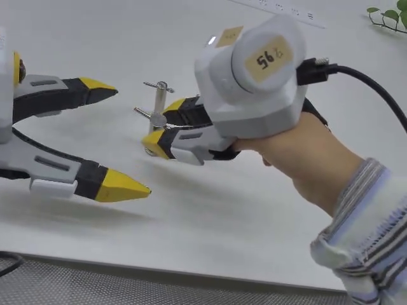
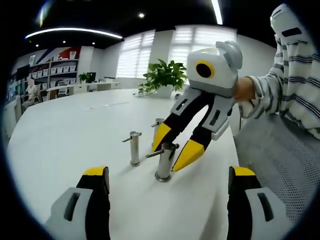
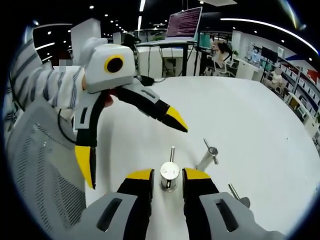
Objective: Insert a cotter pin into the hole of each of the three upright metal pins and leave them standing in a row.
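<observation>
Evidently the right gripper [image 3: 168, 176] sits with its jaws narrow about one upright metal pin [image 3: 170, 172], which has a cotter pin [image 3: 172, 152] through its top, though whether the pads actually press it I cannot tell. Opposite it, the left gripper [image 1: 130, 140] is spread wide and holds nothing above the white table [image 1: 254, 216]. The left gripper view adds a second metal pin [image 2: 134, 148] and a third metal pin [image 2: 157, 123] standing near the first, where the head view has them largely masked by the right gripper.
</observation>
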Action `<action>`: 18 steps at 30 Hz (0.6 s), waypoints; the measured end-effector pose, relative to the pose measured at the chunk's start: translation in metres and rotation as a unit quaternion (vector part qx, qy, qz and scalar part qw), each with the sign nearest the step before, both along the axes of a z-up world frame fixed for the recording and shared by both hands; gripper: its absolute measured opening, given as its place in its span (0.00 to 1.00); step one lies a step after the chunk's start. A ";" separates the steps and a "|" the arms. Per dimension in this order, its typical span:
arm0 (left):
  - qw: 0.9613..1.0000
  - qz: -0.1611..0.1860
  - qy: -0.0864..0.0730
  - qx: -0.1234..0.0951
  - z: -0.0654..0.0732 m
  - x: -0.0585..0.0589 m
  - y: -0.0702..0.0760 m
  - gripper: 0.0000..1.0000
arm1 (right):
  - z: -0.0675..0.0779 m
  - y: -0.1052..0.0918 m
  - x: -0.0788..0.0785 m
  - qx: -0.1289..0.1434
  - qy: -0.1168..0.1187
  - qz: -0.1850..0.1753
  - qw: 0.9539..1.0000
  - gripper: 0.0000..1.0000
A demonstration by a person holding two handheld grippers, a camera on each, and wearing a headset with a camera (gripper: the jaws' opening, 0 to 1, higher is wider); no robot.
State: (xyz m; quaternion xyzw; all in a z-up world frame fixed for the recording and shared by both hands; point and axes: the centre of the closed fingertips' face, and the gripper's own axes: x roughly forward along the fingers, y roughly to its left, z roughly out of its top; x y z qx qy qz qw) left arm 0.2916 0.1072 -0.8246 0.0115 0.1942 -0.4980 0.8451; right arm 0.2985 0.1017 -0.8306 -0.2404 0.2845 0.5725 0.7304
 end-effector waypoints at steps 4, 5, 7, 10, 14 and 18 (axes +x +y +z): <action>1.000 0.003 -0.001 0.005 -0.005 0.004 0.007 0.99 | -0.002 0.001 0.002 -0.009 -0.010 0.009 1.000 0.24; 1.000 0.003 -0.004 0.005 -0.005 0.005 0.009 0.99 | -0.002 0.001 0.002 -0.009 -0.011 0.007 1.000 0.23; 1.000 0.003 -0.007 0.005 -0.006 0.009 0.012 0.99 | -0.001 0.003 0.002 -0.005 -0.010 0.011 1.000 0.19; 1.000 0.003 -0.008 0.003 -0.002 0.006 0.010 0.99 | -0.001 0.003 0.002 -0.002 -0.004 0.011 1.000 0.16; 1.000 0.001 -0.005 0.003 0.000 0.002 0.004 0.99 | 0.000 0.003 0.001 0.003 0.008 0.002 1.000 0.15; 1.000 0.005 0.005 0.018 -0.007 0.004 0.006 0.99 | 0.000 -0.002 -0.001 -0.002 0.005 0.008 1.000 0.14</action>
